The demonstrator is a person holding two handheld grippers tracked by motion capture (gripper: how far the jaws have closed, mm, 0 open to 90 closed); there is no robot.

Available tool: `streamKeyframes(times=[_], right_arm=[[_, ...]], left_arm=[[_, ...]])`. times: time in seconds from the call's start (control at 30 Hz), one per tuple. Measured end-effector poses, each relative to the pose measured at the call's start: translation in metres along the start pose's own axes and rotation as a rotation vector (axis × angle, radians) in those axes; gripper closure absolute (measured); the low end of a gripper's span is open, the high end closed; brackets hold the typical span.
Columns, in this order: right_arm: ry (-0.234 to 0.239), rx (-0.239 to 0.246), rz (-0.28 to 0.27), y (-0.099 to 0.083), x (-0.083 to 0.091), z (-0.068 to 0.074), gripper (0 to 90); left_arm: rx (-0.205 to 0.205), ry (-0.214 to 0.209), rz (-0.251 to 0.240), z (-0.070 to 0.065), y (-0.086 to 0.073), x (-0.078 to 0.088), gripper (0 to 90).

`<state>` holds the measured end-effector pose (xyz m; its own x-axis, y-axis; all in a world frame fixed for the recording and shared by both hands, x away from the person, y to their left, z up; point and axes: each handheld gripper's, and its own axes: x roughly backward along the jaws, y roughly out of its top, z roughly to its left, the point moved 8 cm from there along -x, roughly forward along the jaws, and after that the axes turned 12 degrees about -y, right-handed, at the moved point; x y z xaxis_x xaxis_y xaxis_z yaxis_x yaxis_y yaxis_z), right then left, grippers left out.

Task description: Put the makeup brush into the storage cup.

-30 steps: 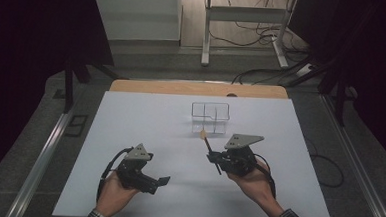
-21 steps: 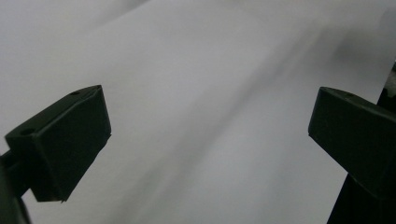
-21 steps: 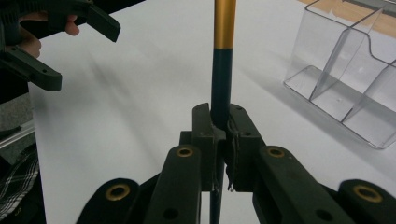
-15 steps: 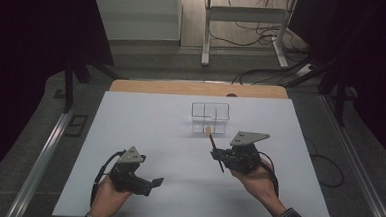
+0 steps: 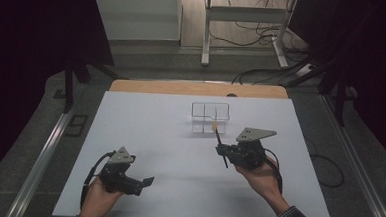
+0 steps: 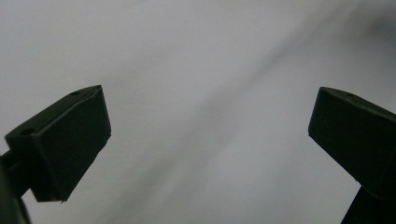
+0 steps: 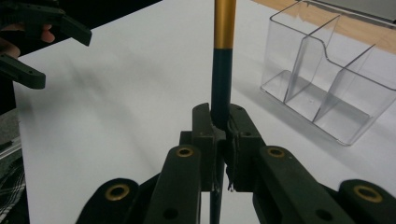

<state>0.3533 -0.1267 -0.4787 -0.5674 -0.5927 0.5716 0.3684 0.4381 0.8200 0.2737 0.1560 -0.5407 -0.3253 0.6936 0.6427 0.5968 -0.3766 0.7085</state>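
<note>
A thin dark stick with a gold upper part stands upright between the closed jaws of my right gripper. In the high view the same stick slants from the right gripper up toward a clear divided plastic box at the table's far middle. The box lies just right of the stick in the right gripper view, apart from it. My left gripper hangs low over the near left of the white table, jaws wide apart and empty.
The white tabletop spreads between the two hands. A wooden strip runs along its far edge. Metal rails flank the table, and cables and a stand's legs lie on the floor beyond.
The left hand has drifted toward the near left edge of the table. The right gripper has moved slightly right with the stick, whose tip now points nearer the box.
</note>
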Motion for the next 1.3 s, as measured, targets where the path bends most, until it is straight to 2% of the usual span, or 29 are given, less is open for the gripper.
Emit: streamKeyframes(times=[0.2, 0.33, 0.57, 0.8, 1.3], right_arm=[[-0.010, -0.008, -0.005, 0.001, 0.001, -0.005, 82.9], [-0.013, -0.012, -0.008, 0.001, 0.001, -0.007, 82.9], [-0.022, -0.007, -0.017, 0.004, 0.000, -0.009, 82.9], [-0.037, -0.009, -0.028, 0.007, -0.001, -0.015, 82.9], [-0.054, -0.070, -0.058, 0.015, -0.001, -0.035, 82.9]], left_arm=[[0.007, 0.026, 0.016, 0.005, -0.007, 0.006, 0.0], [0.014, 0.030, 0.013, 0.007, -0.010, 0.009, 0.0], [0.021, 0.038, 0.040, 0.010, -0.018, 0.012, 0.0], [0.027, 0.042, 0.036, 0.012, -0.021, 0.015, 0.0], [0.040, 0.068, 0.036, 0.017, -0.029, 0.024, 0.0]])
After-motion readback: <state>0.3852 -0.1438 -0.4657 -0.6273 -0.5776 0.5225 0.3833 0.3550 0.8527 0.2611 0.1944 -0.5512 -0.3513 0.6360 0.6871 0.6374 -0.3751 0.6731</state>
